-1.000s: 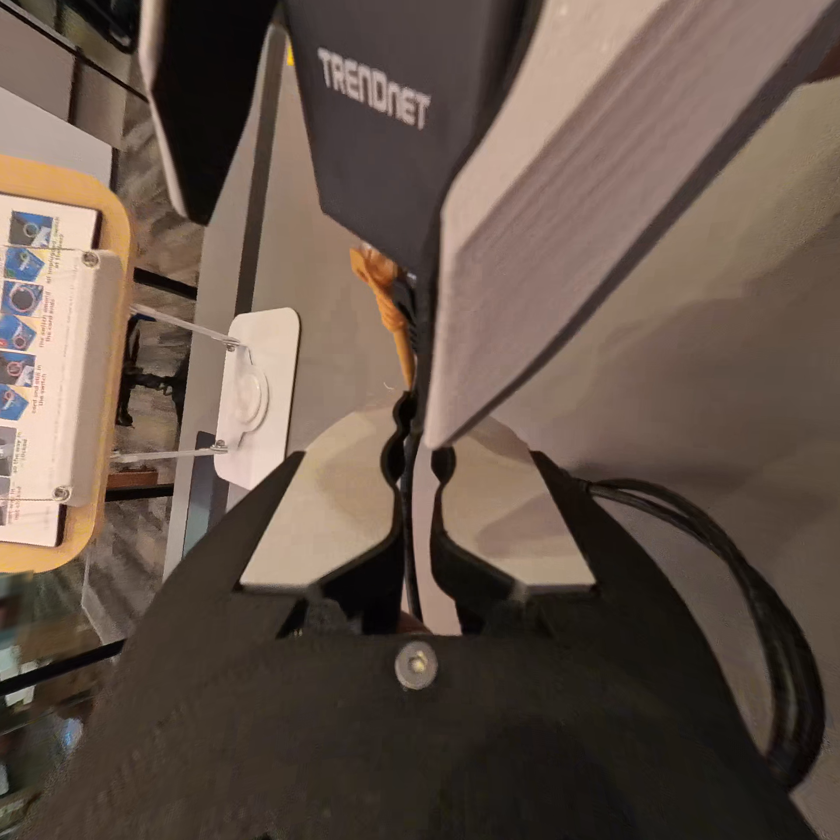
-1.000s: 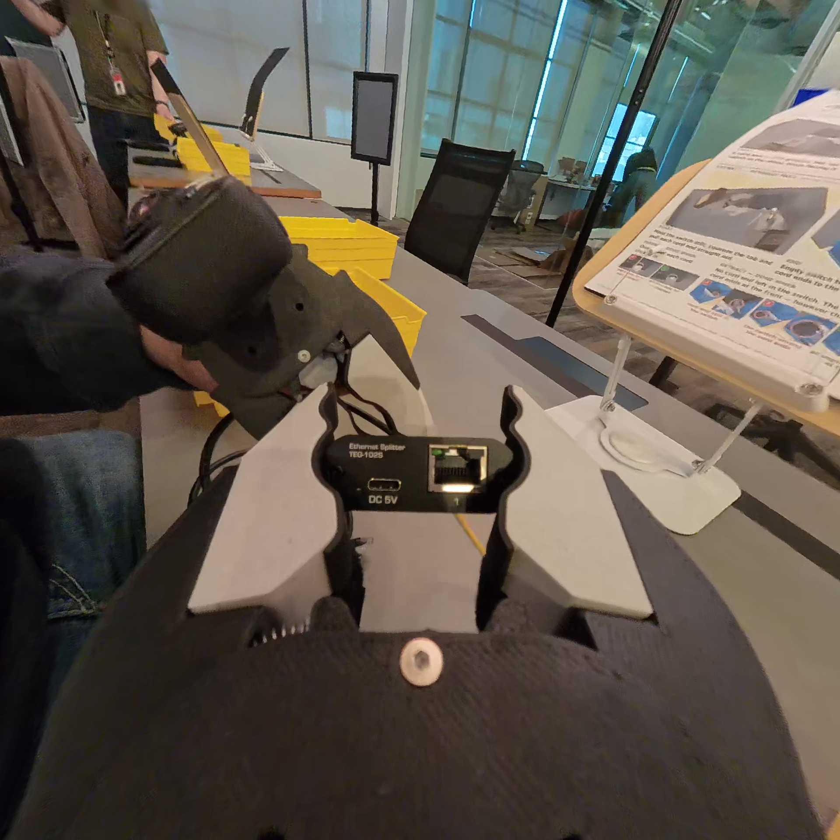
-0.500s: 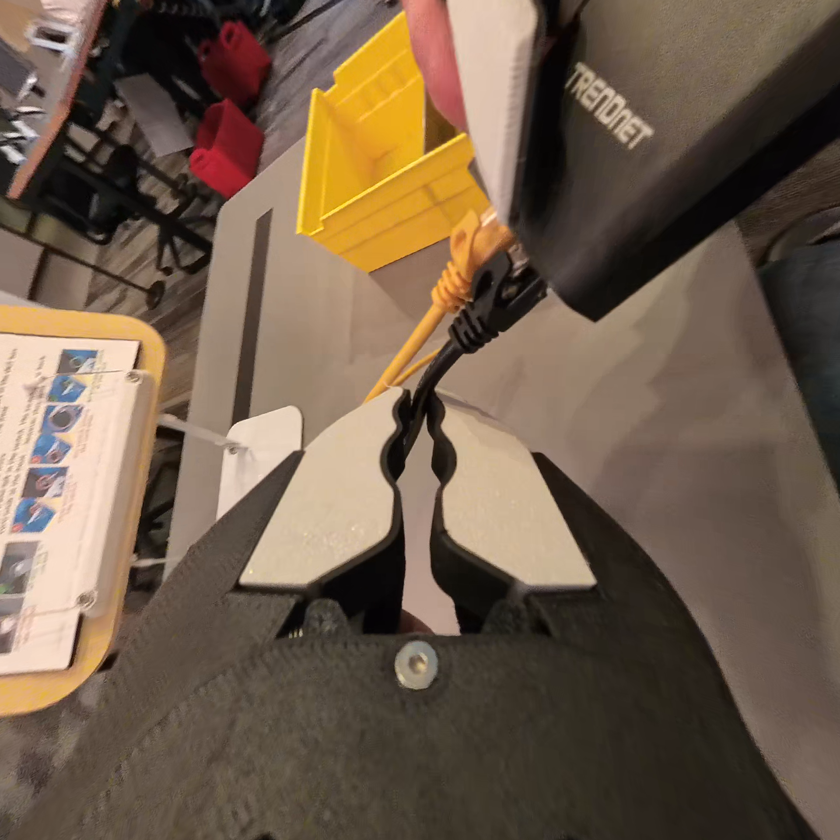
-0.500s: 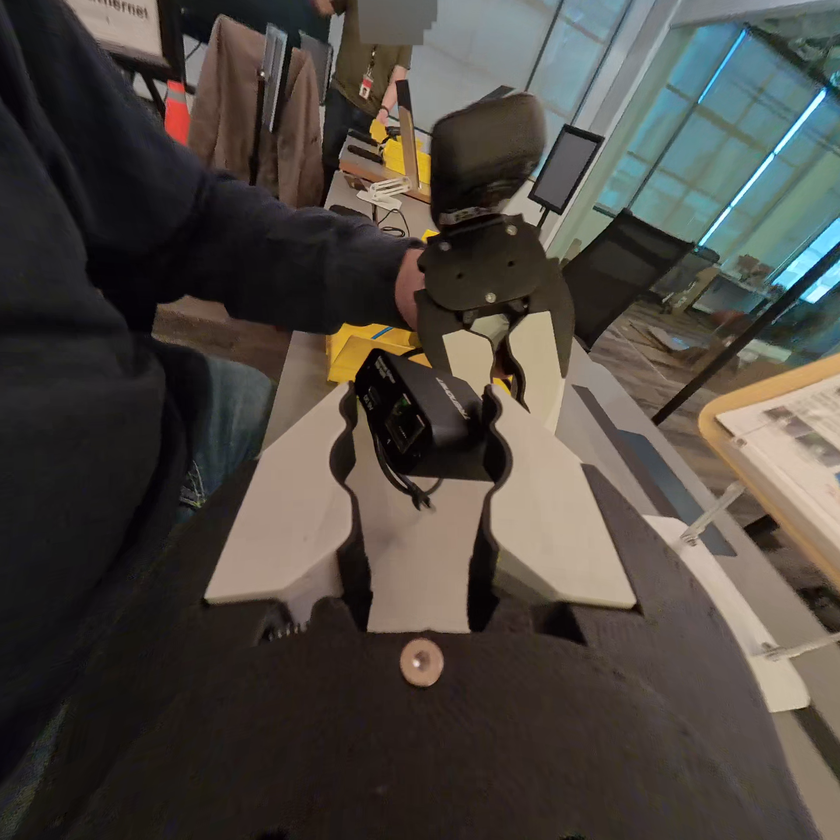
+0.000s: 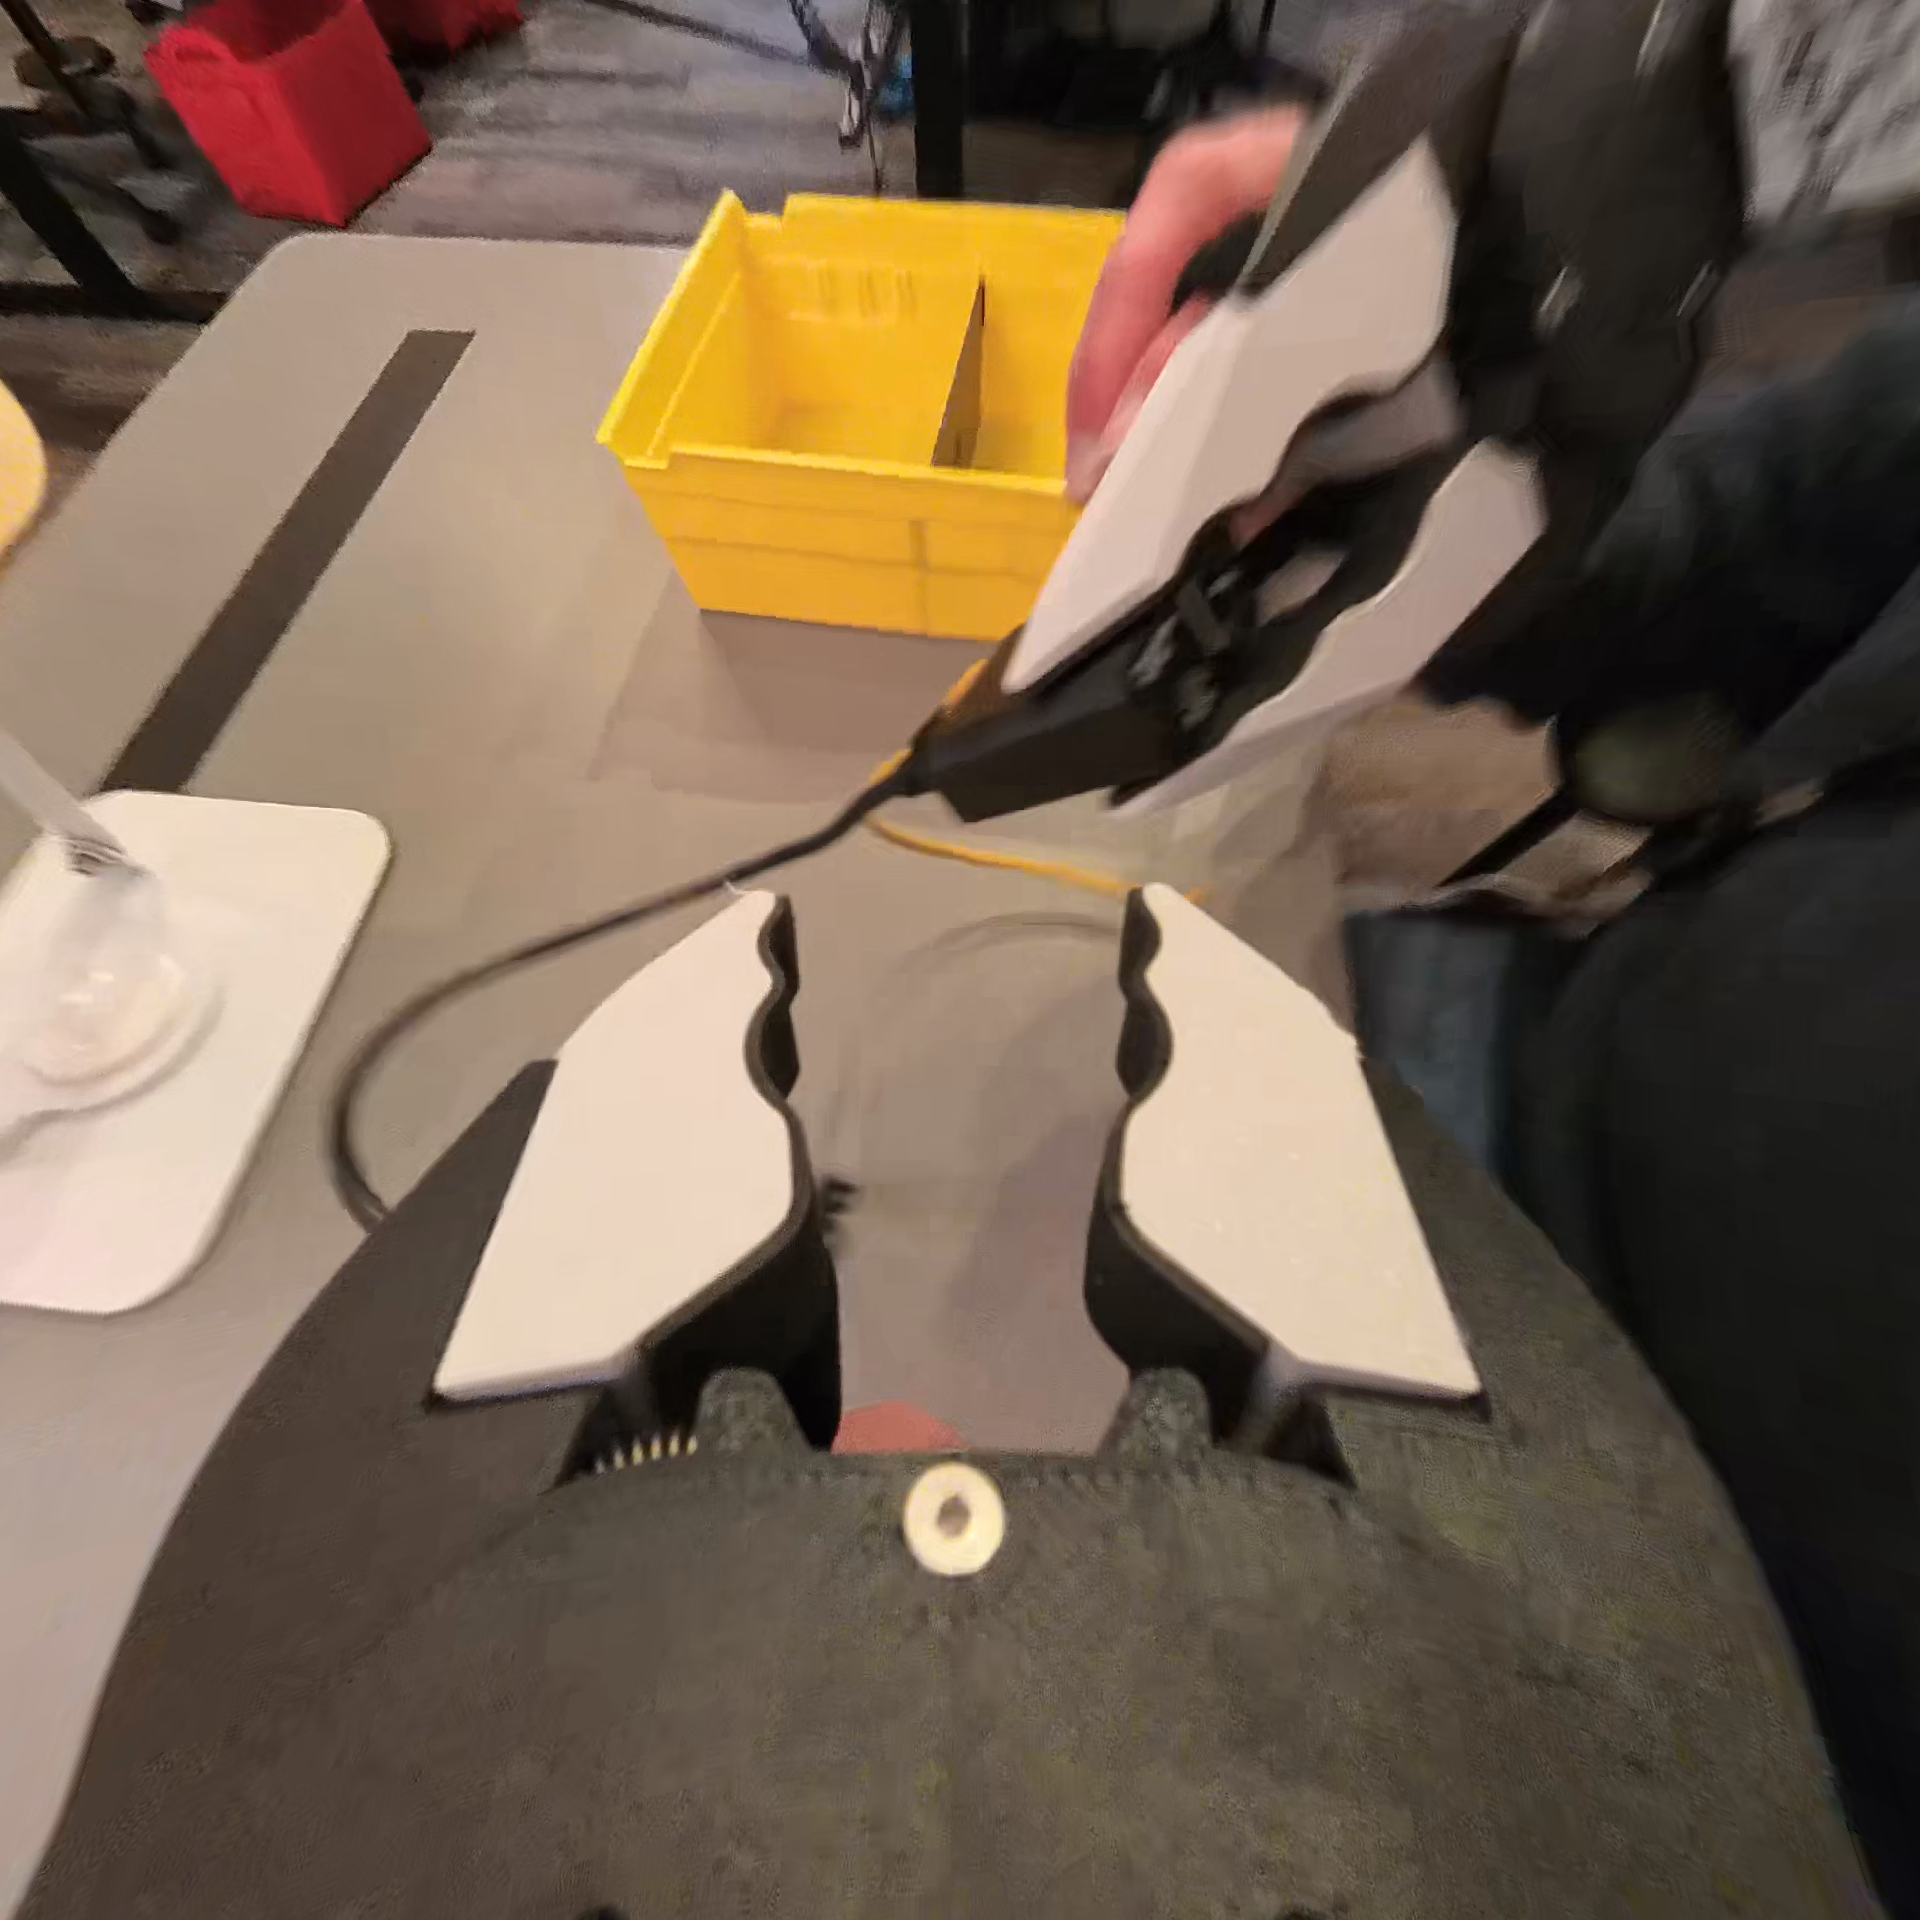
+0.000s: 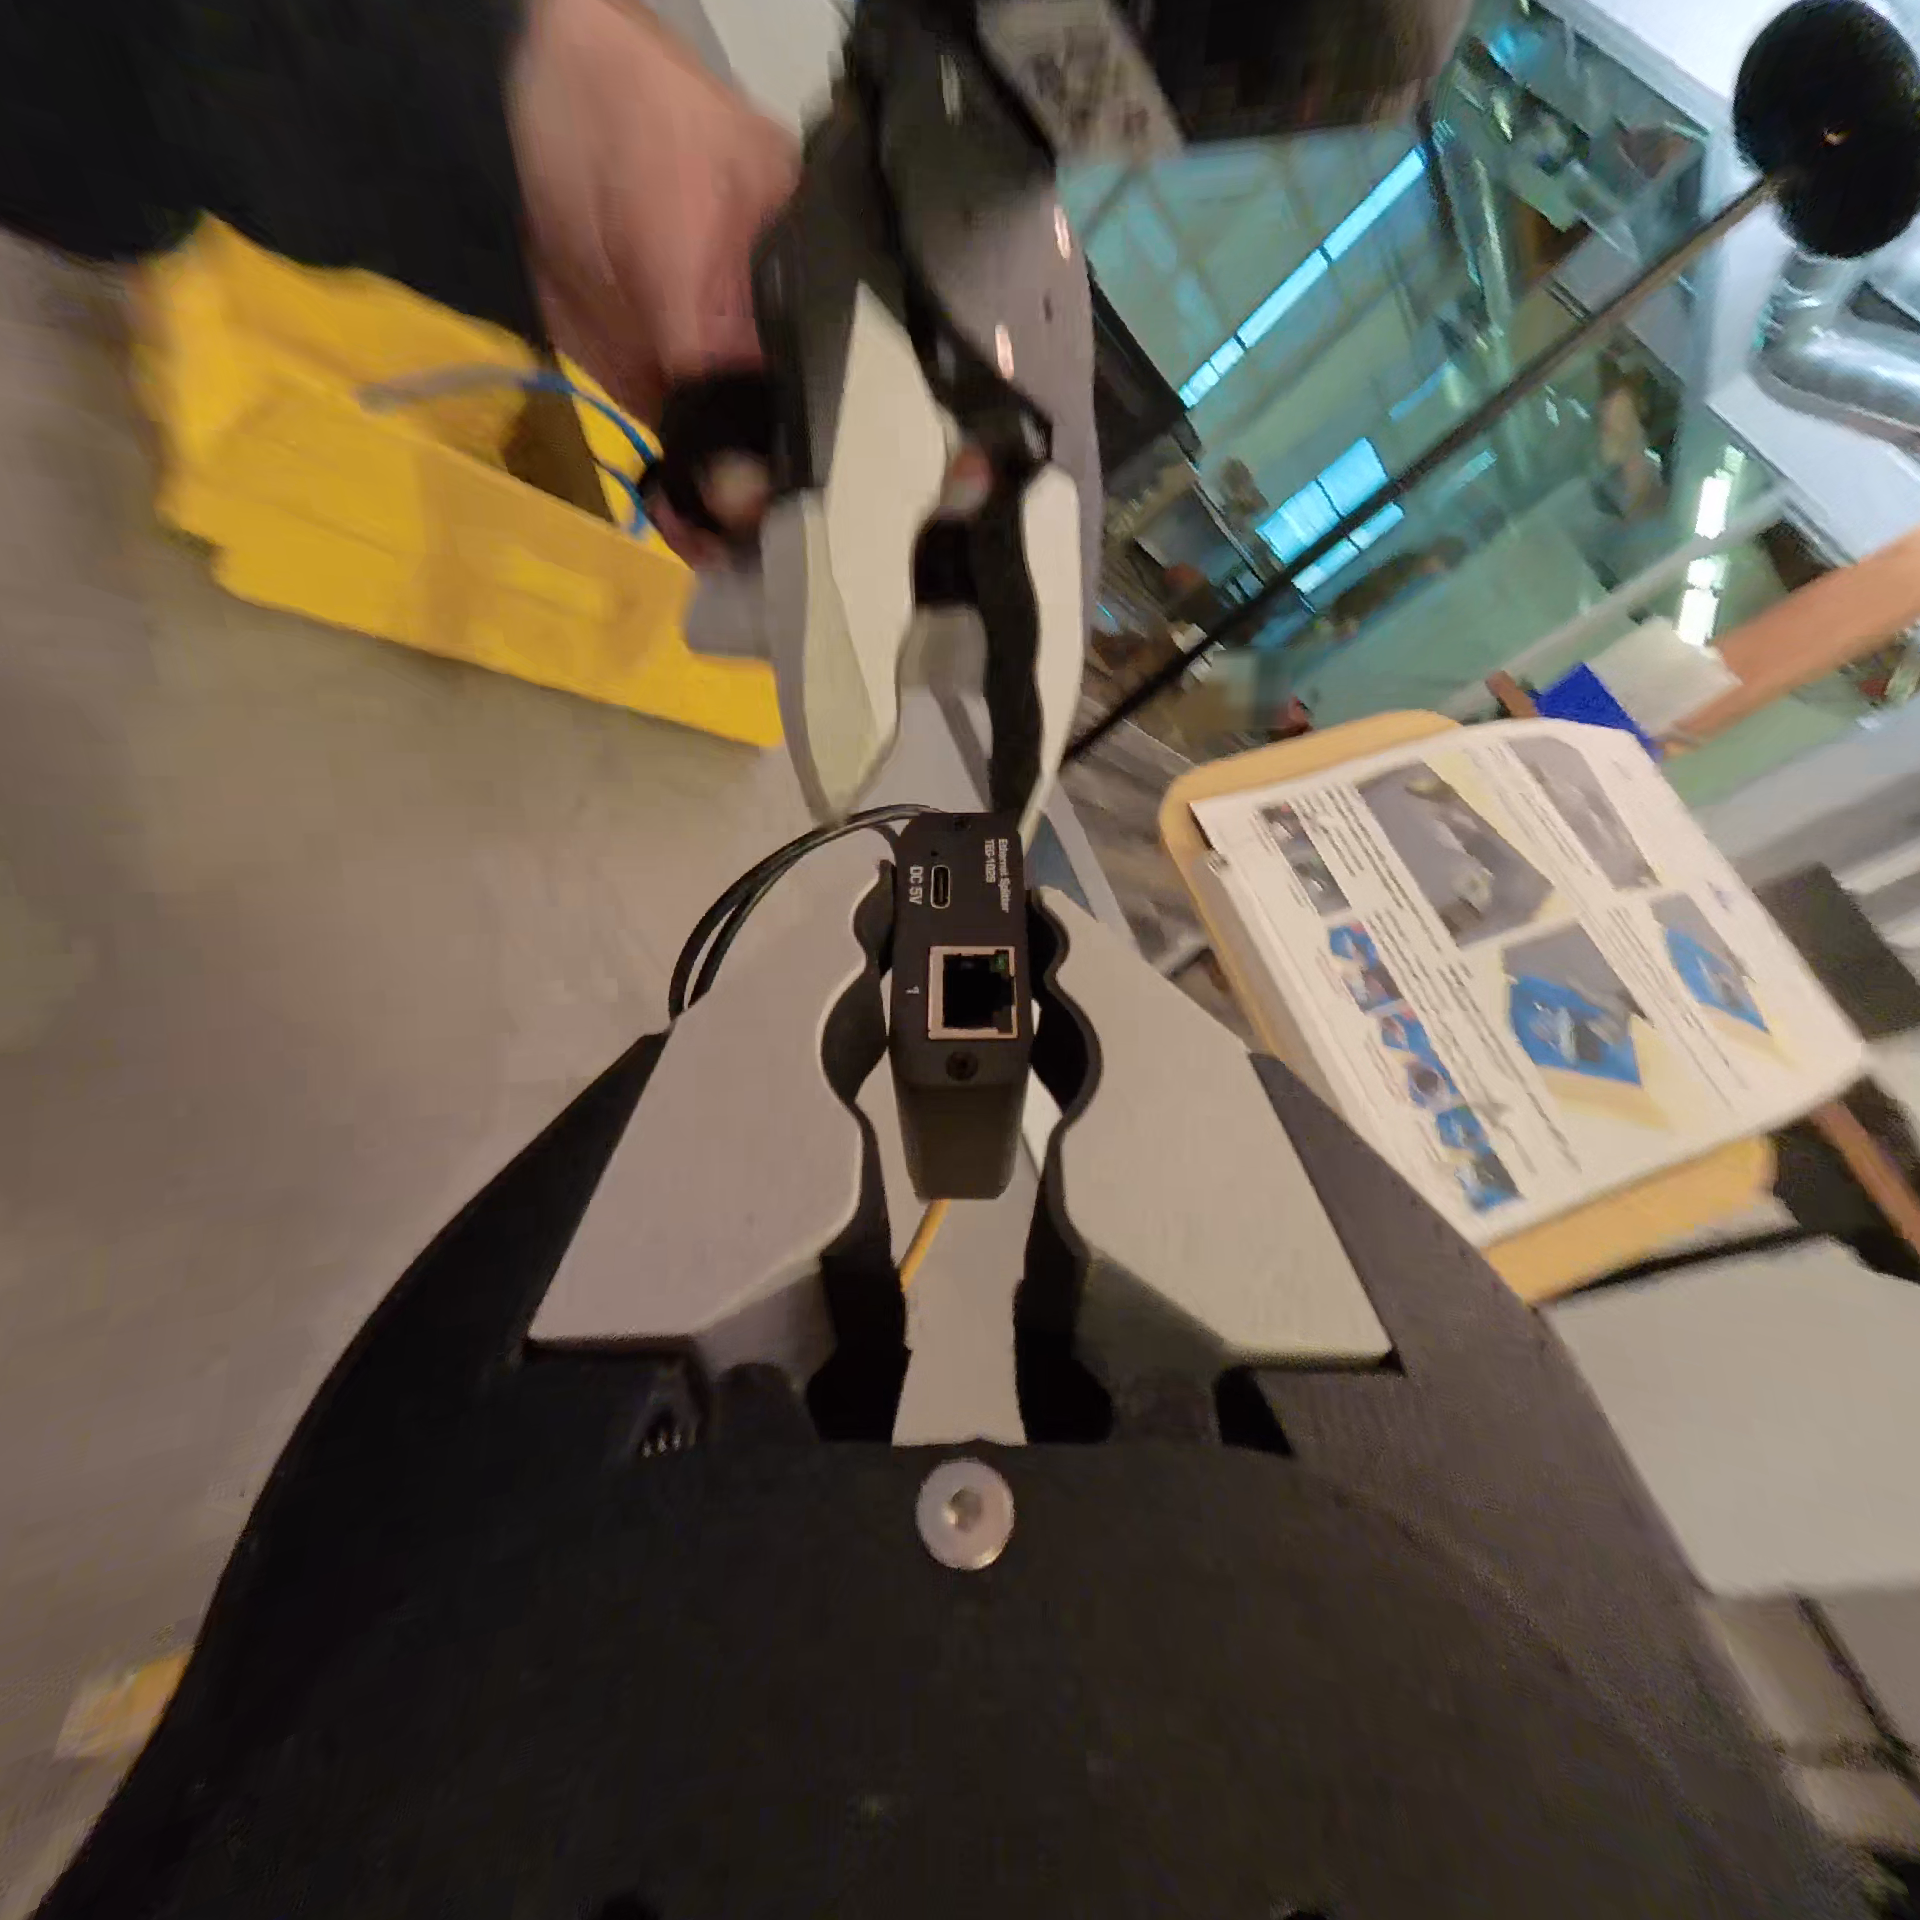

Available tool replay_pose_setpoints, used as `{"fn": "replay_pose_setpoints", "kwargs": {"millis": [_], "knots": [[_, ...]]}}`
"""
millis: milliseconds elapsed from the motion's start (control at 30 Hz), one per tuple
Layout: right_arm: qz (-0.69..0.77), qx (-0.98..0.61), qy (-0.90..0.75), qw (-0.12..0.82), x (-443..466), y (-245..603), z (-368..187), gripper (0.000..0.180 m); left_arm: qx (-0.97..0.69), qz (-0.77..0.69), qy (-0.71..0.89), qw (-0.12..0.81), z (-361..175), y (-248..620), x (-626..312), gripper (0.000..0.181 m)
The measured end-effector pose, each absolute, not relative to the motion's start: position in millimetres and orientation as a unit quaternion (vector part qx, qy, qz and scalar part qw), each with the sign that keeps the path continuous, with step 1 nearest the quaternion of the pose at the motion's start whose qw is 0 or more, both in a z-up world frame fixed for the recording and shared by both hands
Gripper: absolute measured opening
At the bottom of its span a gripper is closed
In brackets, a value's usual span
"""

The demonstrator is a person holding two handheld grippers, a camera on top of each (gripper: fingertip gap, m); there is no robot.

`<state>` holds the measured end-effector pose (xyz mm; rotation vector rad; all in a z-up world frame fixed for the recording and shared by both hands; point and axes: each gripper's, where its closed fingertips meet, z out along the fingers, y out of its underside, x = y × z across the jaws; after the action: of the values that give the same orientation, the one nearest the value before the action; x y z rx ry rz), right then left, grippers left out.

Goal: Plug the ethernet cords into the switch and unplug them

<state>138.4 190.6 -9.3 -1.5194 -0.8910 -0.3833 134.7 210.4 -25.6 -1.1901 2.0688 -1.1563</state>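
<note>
The switch [image 6: 961,1023] is gripped by the right gripper [image 6: 956,997]; the left gripper [image 5: 951,935] is spread, empty. An unplugging step is judged; the black cord [image 5: 582,940] must be regrasped.

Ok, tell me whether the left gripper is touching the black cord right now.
Apart. The left wrist view shows the left gripper wide open with only bare table between its fingers, while the black cord runs clear past the left fingertip toward the switch.

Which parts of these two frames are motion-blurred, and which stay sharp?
Left wrist view: the other tongs and the switch they hold are smeared, and the yellow bin is soft. Right wrist view: the switch is crisp, while the hand, yellow bin and far tongs are streaked; wide-angle bending at edges.
</note>
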Motion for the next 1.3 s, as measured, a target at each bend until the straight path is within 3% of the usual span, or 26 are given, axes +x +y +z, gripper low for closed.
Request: {"fn": "replay_pose_setpoints", "kwargs": {"millis": [33,200,333,433,600,767,967,1167,1300], "knots": [[-0.200,-0.665,-0.383,0.609,144,195,-14,0.021,-0.452,-0.445,0.736,0.235,-20,206,133,0.063],[-0.288,-0.665,-0.398,0.563,142,212,-33,0.021,-0.525,-0.423,0.695,0.251,-28,193,141,0.082],[-0.317,-0.656,-0.409,0.550,131,218,-40,0.021,-0.562,-0.415,0.672,0.245,-42,182,152,0.085],[-0.339,-0.649,-0.416,0.539,126,220,-41,0.022,-0.578,-0.392,0.671,0.249,-57,185,155,0.073],[-0.316,-0.652,-0.428,0.539,123,219,-49,0.024,-0.574,-0.379,0.686,0.237,-65,185,151,0.071],[-0.228,-0.679,-0.437,0.544,122,210,-48,0.044,-0.542,-0.408,0.700,0.225,-57,192,142,0.065],[-0.035,-0.760,-0.394,0.515,132,208,-56,0.086,-0.487,-0.387,0.747,0.235,-57,201,127,0.064],[0.096,-0.734,-0.434,0.513,105,209,-69,0.086,-0.369,-0.434,0.789,0.232,-41,171,115,0.064],[0.127,-0.729,-0.470,0.480,91,199,-78,0.072,-0.339,-0.439,0.801,0.227,-41,165,113,0.064]]}}
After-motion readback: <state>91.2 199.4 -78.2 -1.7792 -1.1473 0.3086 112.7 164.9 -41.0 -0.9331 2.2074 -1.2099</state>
